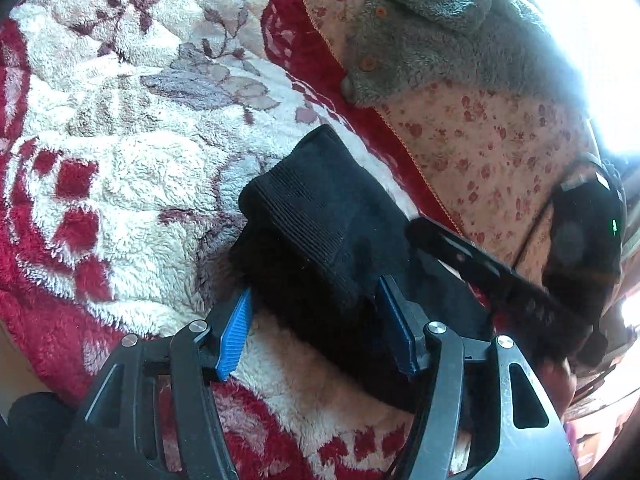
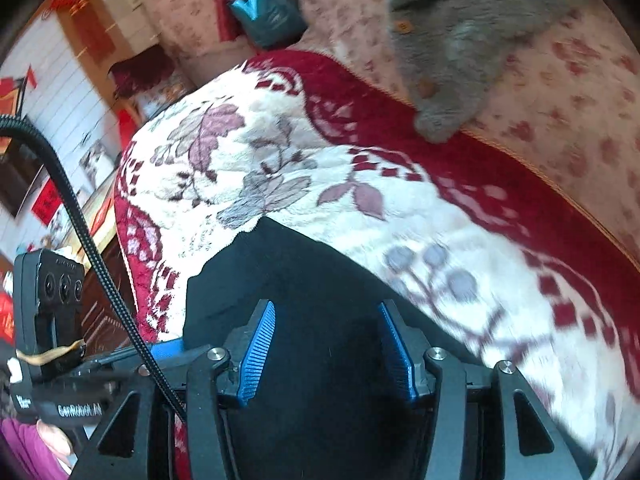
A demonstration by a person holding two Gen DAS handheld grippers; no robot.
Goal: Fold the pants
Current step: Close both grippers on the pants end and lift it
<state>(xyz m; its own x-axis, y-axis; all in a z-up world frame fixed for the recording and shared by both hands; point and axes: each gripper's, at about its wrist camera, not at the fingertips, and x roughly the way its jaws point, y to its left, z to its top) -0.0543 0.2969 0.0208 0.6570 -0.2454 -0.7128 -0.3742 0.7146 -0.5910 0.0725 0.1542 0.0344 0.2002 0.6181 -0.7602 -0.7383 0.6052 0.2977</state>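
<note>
Left gripper (image 1: 316, 328): blue ribbed pads (image 1: 234, 336) apart, black pants (image 1: 316, 216) lying between them, folded into a thick bundle w/ ribbed knit cuff on top. Left pad clear of the fabric; right pad close against the bundle's edge, contact hard to judge. Not clamped as far as visible.

Right gripper (image 2: 332, 348): pads (image 2: 258, 354) apart too, straddling a dark mass of the same pants (image 2: 280, 272). Fabric fills the gap btwn pads, edges near both; pressing or not, can't tell for sure, looks loose. Right view motion-blurred on the right side.

Pants resting on fluffy cream-and-red floral blanket (image 1: 120, 168), spread over a bed or sofa. Red border of blanket running diagonally beside a pale rose-print sheet (image 1: 480, 148).

Grey fleece garment w/ wooden buttons (image 1: 432, 40) lying on the sheet, well apart from the pants, its lower corner touching the red border.

Other gripper's black arm (image 1: 500, 276) visible in left view, just right of the bundle; in right view the left unit w/ its camera block (image 2: 48, 304) & braided cable (image 2: 80, 216) at far left. Bit of purple sleeve (image 2: 24, 444) at bottom left corner there.
</note>
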